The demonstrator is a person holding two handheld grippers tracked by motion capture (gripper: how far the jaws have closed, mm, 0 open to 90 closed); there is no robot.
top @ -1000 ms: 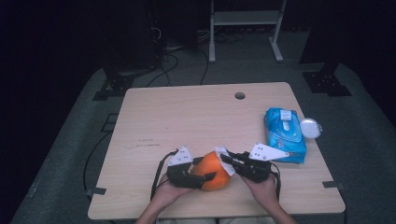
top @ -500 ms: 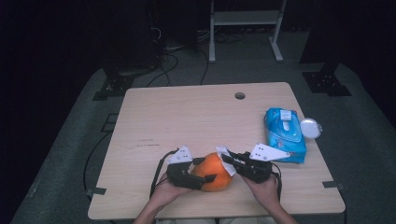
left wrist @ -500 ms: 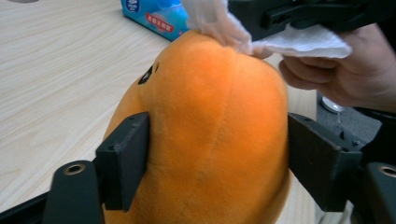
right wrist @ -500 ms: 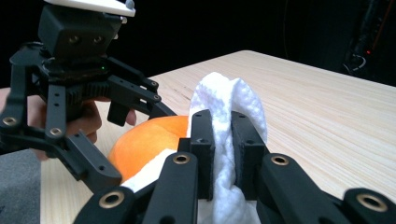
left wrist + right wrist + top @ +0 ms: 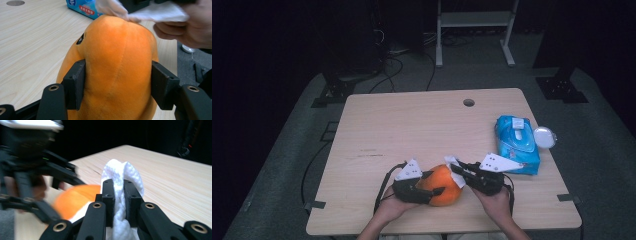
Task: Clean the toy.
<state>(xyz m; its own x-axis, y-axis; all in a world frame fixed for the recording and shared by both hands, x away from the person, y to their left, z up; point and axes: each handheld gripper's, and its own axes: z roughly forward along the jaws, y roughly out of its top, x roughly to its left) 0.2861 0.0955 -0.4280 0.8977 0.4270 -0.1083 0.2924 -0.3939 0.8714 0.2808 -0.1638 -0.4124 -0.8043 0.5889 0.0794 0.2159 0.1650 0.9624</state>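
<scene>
An orange plush toy point(image 5: 443, 185) lies near the table's front edge. My left gripper point(image 5: 437, 183) comes at it from the left. Its jaws have just been closing, and both pads now press into the toy's sides point(image 5: 117, 62). My right gripper point(image 5: 455, 168) reaches in from the right, shut on a bunched white wipe point(image 5: 122, 170). The wipe point(image 5: 160, 11) rests against the top of the toy. In the right gripper view the toy point(image 5: 75, 200) shows blurred behind the wipe, with the left gripper's black frame beside it.
A blue pack of wipes point(image 5: 517, 145) lies at the table's right side, with a round white lid point(image 5: 545, 136) just past the edge. A cable hole point(image 5: 469, 102) sits near the far edge. The bare wooden tabletop point(image 5: 412, 130) stretches behind the toy.
</scene>
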